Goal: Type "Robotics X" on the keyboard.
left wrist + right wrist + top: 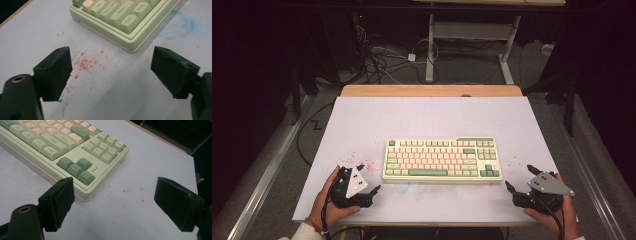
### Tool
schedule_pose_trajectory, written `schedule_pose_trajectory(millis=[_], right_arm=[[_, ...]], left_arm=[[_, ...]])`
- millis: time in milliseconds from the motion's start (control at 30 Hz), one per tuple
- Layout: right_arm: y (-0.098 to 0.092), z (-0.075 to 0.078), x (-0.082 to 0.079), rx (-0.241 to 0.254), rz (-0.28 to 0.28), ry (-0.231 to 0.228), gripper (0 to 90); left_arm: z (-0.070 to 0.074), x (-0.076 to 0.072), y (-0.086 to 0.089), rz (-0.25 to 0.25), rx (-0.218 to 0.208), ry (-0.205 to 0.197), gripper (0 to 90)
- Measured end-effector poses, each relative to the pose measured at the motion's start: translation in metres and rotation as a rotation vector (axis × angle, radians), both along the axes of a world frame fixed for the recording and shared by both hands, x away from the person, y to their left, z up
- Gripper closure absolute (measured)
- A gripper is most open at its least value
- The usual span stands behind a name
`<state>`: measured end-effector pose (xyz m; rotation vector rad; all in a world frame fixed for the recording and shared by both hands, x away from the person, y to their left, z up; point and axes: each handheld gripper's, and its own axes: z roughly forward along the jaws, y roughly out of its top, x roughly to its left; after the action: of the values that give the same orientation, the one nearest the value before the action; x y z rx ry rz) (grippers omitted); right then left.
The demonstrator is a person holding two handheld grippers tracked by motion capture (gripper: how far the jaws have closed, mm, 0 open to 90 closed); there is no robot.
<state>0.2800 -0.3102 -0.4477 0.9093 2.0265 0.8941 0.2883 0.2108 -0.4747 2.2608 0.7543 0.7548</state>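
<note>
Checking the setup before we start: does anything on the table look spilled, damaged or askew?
Yes: red specks are scattered on the white table off the keyboard's left front corner, with a faint blue smear along its front edge. The keyboard sits square and looks intact. Both grippers, left gripper and right gripper, are open and empty.

high: overhead, facing forward | gripper views: low, close | shared: keyboard (442, 159)

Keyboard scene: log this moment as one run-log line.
keyboard: flat on table, untouched | left gripper: jaws open, empty, near its left corner | right gripper: jaws open, empty, near its right corner
</note>
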Motion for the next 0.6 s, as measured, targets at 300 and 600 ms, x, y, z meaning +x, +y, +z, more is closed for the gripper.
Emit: schedule_pose_trajectory(millis=[300, 600], right_arm=[[0.0009, -0.0003, -0.0001, -0.004, 0.002, -0.001, 16.6], [0.0007, -0.0022, 0.0011, -0.026, -0.003, -0.003, 16.5]], left_arm=[[-0.0004, 0.0007, -0.0001, 0.003, -0.002, 0.001, 16.0], [-0.0010, 0.0034, -0.0004, 0.008, -0.006, 0.008, 16.0]])
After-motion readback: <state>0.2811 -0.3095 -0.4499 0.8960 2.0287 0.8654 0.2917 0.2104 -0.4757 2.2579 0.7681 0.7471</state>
